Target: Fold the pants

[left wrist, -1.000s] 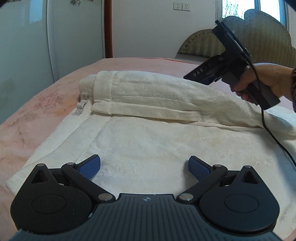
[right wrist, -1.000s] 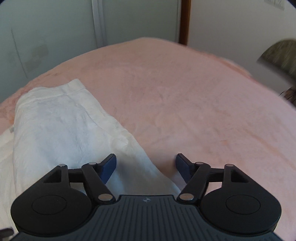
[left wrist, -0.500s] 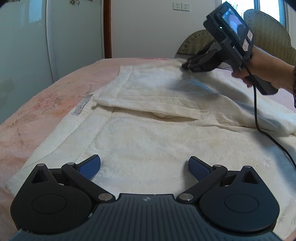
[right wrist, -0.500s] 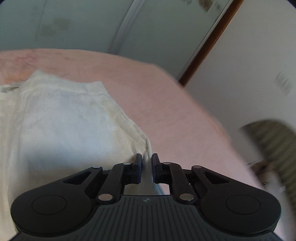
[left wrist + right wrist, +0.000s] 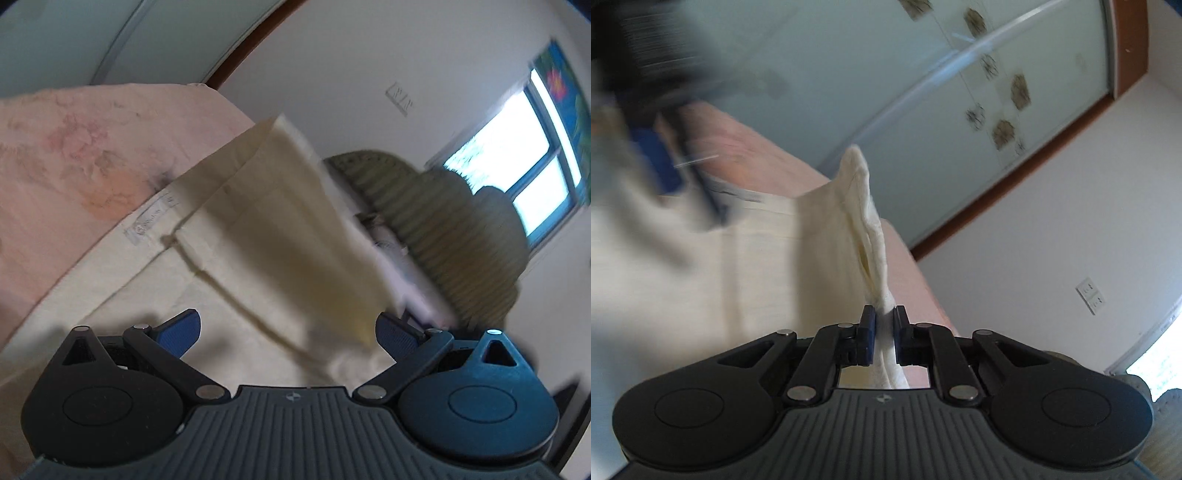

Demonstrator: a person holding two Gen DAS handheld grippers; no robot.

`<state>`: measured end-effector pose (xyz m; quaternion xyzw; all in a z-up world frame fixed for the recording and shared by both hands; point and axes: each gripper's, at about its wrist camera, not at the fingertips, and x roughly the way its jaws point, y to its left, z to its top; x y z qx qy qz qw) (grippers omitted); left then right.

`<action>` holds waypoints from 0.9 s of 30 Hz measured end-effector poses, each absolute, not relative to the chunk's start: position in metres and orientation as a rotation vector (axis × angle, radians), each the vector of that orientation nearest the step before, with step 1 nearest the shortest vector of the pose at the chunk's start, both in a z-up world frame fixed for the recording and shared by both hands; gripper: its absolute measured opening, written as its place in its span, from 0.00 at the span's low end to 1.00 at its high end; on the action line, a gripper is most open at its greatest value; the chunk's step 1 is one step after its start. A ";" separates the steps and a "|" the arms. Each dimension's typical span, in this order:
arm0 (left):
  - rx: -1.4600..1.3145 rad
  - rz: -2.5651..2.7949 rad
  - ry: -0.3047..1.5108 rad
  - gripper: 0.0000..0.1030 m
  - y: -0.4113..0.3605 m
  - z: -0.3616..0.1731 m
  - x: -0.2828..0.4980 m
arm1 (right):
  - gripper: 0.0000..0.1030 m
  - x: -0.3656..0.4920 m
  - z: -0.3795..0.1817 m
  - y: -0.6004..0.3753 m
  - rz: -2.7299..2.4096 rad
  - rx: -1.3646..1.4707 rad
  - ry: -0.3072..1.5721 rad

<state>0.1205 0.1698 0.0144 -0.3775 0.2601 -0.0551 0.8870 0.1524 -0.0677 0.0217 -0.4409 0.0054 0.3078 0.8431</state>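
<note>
Cream pants point(image 5: 258, 229) lie spread on a pink bed cover point(image 5: 74, 147), and one flap of them rises off the bed toward the upper middle. A white label point(image 5: 151, 221) shows at their left edge. My left gripper point(image 5: 288, 328) is open and tilted above the cloth, its blue pads wide apart and pressing nothing. My right gripper point(image 5: 884, 325) is shut on a bunched edge of the pants point(image 5: 864, 221), which stands up from the jaws. The left gripper point(image 5: 665, 158) shows as a dark blur at the upper left of the right wrist view.
A green woven chair back point(image 5: 443, 221) and a bright window point(image 5: 517, 166) stand beyond the bed. Frosted sliding doors point(image 5: 923, 110) with a brown frame and a wall socket point(image 5: 1089, 295) are on the far side. The pink cover point(image 5: 908, 266) reaches to the bed's edge.
The right gripper, shut on the pants' edge, has lifted it off the bed and left the left wrist view. Both views have rolled. The left gripper rose, still open.
</note>
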 end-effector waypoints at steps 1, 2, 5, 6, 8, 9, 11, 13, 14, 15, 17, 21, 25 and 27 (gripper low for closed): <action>-0.813 -0.116 0.517 0.99 0.172 0.015 0.121 | 0.10 0.141 0.018 -0.073 0.663 -0.937 0.020; -0.833 -0.103 0.499 0.99 0.173 0.015 0.122 | 0.10 0.132 0.012 -0.070 0.671 -0.946 0.021; -0.872 -0.006 0.487 0.99 0.179 0.011 0.134 | 0.10 0.111 -0.001 -0.075 0.691 -0.938 0.050; -0.893 0.031 0.500 0.98 0.181 0.009 0.139 | 0.10 0.111 -0.003 -0.077 0.695 -0.921 0.064; -0.968 0.059 0.529 0.94 0.190 -0.001 0.154 | 0.10 0.111 -0.005 -0.076 0.702 -0.875 0.093; -1.007 0.055 0.542 0.85 0.194 -0.006 0.159 | 0.10 0.111 -0.005 -0.078 0.703 -0.854 0.101; -1.073 0.041 0.571 0.67 0.199 -0.013 0.168 | 0.10 0.107 -0.008 -0.081 0.701 -0.829 0.114; -1.113 0.030 0.588 0.49 0.201 -0.018 0.174 | 0.10 0.107 -0.011 -0.080 0.693 -0.836 0.111; -1.118 0.020 0.588 0.35 0.202 -0.020 0.175 | 0.11 0.105 -0.015 -0.078 0.683 -0.853 0.104; -1.116 0.008 0.584 0.22 0.201 -0.020 0.175 | 0.14 0.104 -0.019 -0.077 0.673 -0.882 0.103; -1.090 0.000 0.568 0.16 0.200 -0.017 0.175 | 0.33 0.106 -0.030 -0.071 0.624 -0.951 0.087; -0.999 -0.005 0.524 0.07 0.194 -0.005 0.175 | 0.54 0.112 -0.044 -0.077 0.549 -1.003 0.086; -0.952 -0.016 0.511 0.06 0.186 0.003 0.168 | 0.19 0.128 -0.032 -0.088 0.527 -0.871 0.186; -0.913 -0.022 0.501 0.06 0.186 0.008 0.159 | 0.15 0.126 -0.027 -0.093 0.545 -0.845 0.202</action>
